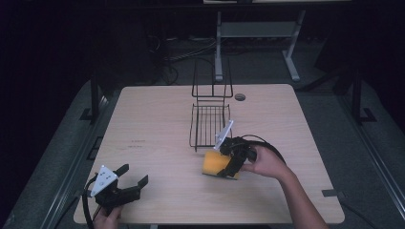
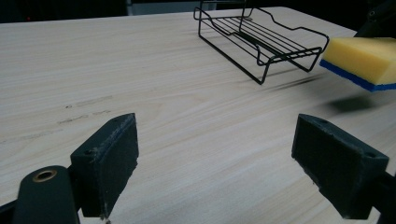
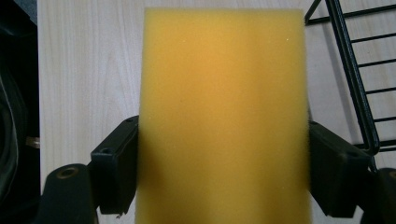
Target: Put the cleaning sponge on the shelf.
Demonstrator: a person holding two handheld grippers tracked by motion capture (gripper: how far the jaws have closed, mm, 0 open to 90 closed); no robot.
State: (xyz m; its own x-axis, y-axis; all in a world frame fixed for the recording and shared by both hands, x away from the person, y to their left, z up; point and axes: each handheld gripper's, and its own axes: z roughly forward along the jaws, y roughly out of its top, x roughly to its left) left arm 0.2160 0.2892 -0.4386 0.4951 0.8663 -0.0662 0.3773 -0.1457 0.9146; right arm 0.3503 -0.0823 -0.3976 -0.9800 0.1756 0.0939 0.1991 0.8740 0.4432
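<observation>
Left gripper (image 1: 128,180) sits at the near left corner of the table (image 1: 153,124), held from below by the person's left hand (image 1: 106,219); its jaws stand wide apart with nothing between them, bare wood visible through the gap in the left gripper view. Right gripper (image 1: 228,160) is farther in, right of centre, held by the right hand (image 1: 265,162). Its jaws are clamped against the two long sides of a yellow sponge (image 3: 224,116). Left gripper view shows a blue layer on the sponge's underside and a shadow beneath it, so it hangs clear of the tabletop. Just beyond the sponge, toward the far edge, stands a black wire rack (image 1: 209,121), empty, not touching the sponge.
</observation>
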